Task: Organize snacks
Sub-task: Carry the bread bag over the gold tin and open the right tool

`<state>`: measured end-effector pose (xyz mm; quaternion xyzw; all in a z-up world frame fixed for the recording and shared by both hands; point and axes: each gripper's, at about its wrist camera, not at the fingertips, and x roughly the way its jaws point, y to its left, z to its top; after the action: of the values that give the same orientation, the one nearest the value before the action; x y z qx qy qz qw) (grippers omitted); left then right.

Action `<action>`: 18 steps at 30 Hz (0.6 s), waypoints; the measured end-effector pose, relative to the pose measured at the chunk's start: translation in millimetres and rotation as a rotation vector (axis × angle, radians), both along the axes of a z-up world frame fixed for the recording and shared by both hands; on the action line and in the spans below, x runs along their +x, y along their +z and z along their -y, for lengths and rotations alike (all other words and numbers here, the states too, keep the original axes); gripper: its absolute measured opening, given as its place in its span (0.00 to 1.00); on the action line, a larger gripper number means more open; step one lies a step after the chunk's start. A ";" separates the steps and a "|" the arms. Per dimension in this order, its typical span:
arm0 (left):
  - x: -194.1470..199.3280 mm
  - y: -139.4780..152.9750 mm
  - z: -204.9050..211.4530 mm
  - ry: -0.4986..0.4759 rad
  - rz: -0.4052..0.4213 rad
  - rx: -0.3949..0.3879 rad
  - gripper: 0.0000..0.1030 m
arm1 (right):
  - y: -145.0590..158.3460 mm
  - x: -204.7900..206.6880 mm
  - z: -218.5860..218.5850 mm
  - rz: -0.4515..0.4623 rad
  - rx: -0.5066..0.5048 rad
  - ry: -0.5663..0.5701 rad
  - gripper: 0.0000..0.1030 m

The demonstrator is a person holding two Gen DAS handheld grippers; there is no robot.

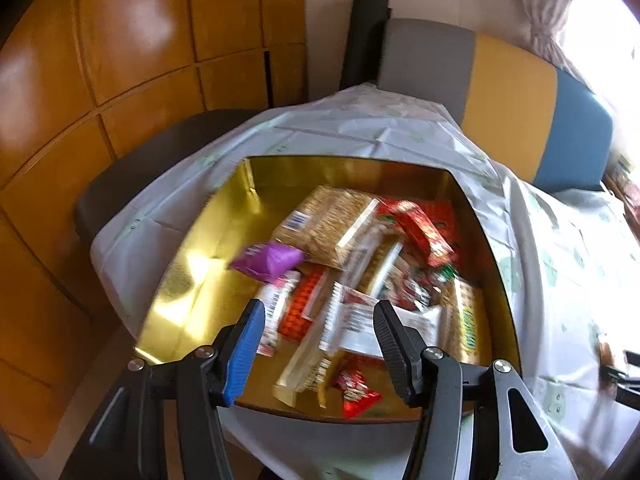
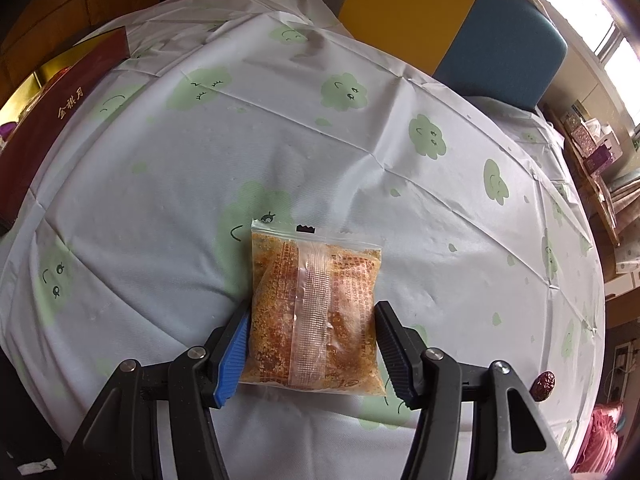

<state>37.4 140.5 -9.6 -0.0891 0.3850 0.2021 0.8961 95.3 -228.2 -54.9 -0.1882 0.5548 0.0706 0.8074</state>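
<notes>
In the left wrist view a gold-lined box (image 1: pixel 188 280) holds several snack packets, among them a purple packet (image 1: pixel 268 260), a tan noodle-like pack (image 1: pixel 326 224) and red wrappers (image 1: pixel 420 232). My left gripper (image 1: pixel 318 312) is open and empty above the box's near side. In the right wrist view a clear packet of orange crumbly snack (image 2: pixel 314 312) lies flat on the tablecloth. My right gripper (image 2: pixel 312 312) is open, its fingers on either side of the packet, close to its edges.
The round table has a white cloth with green cloud faces (image 2: pixel 280 140). The box's dark red side (image 2: pixel 48 136) shows at the left. A red date (image 2: pixel 544 384) lies near the right edge. Chairs (image 1: pixel 520 108) stand behind the table.
</notes>
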 end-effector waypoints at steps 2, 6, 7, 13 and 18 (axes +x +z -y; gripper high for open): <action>-2.9 2.8 -9.3 0.025 0.009 0.000 0.56 | 5.2 4.0 -0.6 -0.014 0.025 -0.013 0.58; -7.9 5.9 -27.2 0.078 0.017 -0.011 0.56 | 25.8 8.0 -18.5 0.015 0.101 0.011 0.58; -9.6 6.6 -31.0 0.089 0.020 -0.013 0.56 | 32.1 9.1 -29.0 0.020 0.131 0.031 0.58; -15.8 6.4 -42.7 0.112 0.028 -0.026 0.56 | 55.9 10.1 -107.1 0.027 0.254 0.203 0.58; -15.1 2.0 -45.2 0.108 0.024 -0.041 0.56 | 71.8 12.5 -184.7 0.012 0.368 0.362 0.58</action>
<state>22.2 185.6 -7.6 -0.1304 0.3729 0.2412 0.8865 107.8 -43.5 17.0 -0.1345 0.4851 0.3125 0.8055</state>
